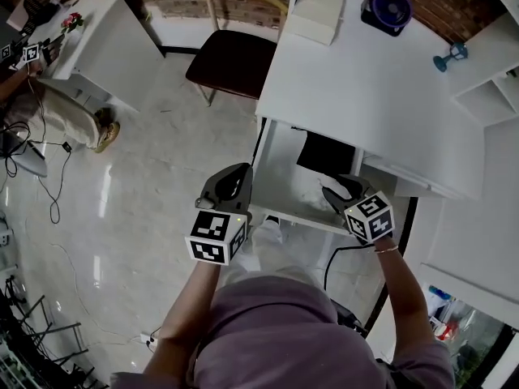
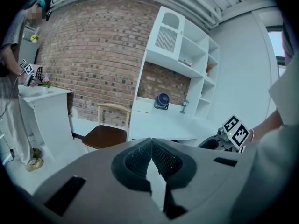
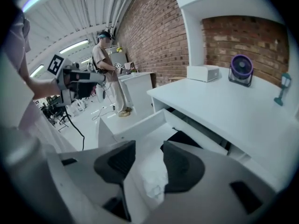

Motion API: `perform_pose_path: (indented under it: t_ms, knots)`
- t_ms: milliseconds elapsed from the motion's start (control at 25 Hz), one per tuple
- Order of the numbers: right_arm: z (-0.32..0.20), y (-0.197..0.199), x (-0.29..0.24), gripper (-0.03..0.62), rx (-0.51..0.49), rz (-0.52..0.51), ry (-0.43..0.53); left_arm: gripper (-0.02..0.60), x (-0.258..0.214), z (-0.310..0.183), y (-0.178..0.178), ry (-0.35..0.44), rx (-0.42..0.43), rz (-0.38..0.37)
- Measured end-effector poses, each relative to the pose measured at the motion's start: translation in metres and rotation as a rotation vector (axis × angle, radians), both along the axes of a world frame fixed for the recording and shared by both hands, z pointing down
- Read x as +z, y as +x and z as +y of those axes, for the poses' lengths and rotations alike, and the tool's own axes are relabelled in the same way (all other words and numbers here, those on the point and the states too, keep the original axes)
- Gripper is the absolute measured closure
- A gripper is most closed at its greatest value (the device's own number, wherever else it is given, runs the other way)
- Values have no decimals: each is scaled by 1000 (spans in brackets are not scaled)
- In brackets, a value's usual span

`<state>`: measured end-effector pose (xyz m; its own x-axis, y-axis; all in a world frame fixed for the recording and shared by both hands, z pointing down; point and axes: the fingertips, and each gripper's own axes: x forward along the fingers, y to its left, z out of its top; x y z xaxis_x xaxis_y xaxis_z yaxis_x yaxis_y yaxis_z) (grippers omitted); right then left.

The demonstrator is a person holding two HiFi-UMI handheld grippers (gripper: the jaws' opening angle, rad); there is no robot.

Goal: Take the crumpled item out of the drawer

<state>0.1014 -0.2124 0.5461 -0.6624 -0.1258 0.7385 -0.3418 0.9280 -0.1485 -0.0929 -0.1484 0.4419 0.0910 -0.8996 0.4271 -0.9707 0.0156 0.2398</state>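
1. Right gripper view shows the right gripper (image 3: 148, 145) with its jaws apart and neither pad pressed on anything.
2. Through that gap, just past the tips, the crumpled item (image 3: 154, 177) is a white wad lying on the floor of the open drawer (image 3: 133, 123). Whether a pad grazes it cannot be told.
3. Further ahead of these jaws, toward the back of the drawer, lies a black flat thing (image 3: 181, 136).
4. Above the drawer and to this gripper's right runs the white desk top (image 3: 219, 108). At its far edge, against the brick wall, sit a white box (image 3: 203, 72) and a purple fan (image 3: 241, 68).
5. In the left gripper view, the left gripper (image 2: 150, 143) has its jaw tips together, with nothing between them.
6. From the head view, the left gripper is outside the drawer at its front corner. The right gripper is beside it, over the drawer's inside and pointing down into it.
7. Ahead of the left gripper stands a chair (image 2: 105, 135) with a brown seat. Well off to its left, another person (image 2: 11, 78) stands at a white table (image 2: 44, 93).
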Motion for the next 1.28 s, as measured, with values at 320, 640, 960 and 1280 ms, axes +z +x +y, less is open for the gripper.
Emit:
perform_pose_path:
  t_ms: [320, 640, 960, 1280]
  knots:
    - [5, 2, 46, 376, -147, 98, -14, 581, 5, 0, 0, -28, -47, -7]
    - [11, 8, 90, 332, -228, 189, -29, 581, 8, 0, -1, -53, -77, -19]
    - [27, 3, 122, 312, -356, 272, -28, 581, 12, 4, -5, -79, -105, -25]
    - [33, 17, 160, 306, -500, 426, 22, 581, 18, 9, -11, -96, -138, -25]
